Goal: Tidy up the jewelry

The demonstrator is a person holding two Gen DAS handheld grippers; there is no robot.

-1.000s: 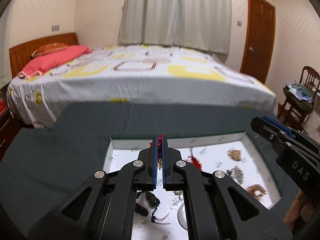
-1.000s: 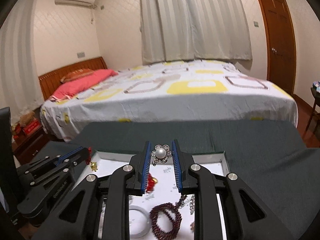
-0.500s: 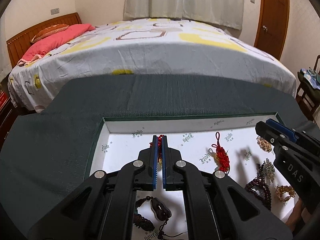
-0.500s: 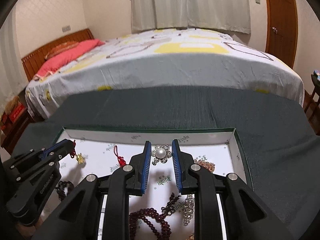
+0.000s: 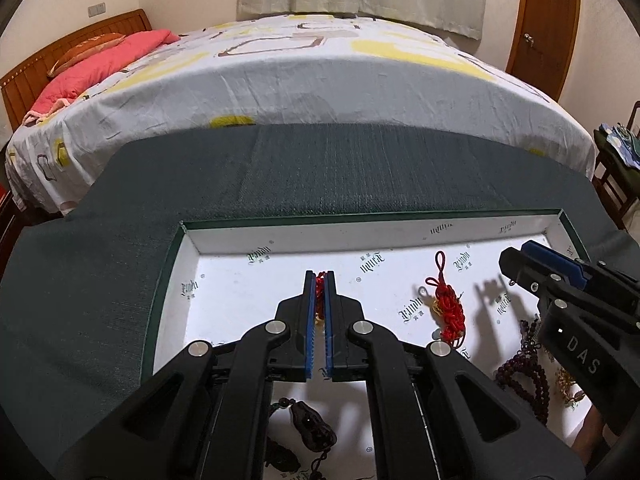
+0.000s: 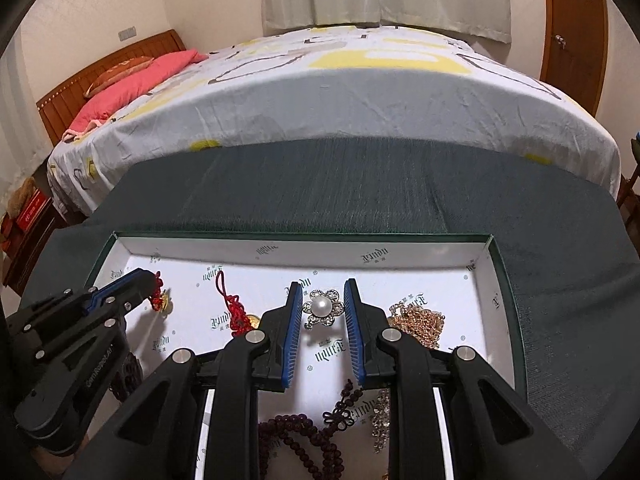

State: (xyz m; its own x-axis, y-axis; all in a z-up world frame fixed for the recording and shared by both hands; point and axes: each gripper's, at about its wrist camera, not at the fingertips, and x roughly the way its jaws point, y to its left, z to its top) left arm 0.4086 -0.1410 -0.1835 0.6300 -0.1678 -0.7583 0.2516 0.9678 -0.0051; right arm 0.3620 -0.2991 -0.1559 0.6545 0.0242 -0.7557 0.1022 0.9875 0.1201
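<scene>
Over the white-lined, green-rimmed shallow tray [image 6: 494, 280]: both grippers hang nose-down above its floor, each carrying a piece.
Risk, right: the silver flower brooch with a pearl centre [image 6: 322, 307] is pinched only by its petal edges, so it may twist or drop onto the heap of gold chain [image 6: 420, 320] just right of it and tangle.
Risk, left: the small red knotted-cord charm with a gold bead [image 6: 159, 298] dangles loose; its cord may snag on the blue pads at release.
Right gripper [image 6: 322, 310] fingers: parted slightly, clenched on the brooch.
Left gripper [image 5: 319, 280] fingers: nearly closed, clamping the red cord.
Tray contents: another red tassel charm [image 5: 448, 306] and dark red beads [image 6: 304, 440] lie on the tray floor.
</scene>
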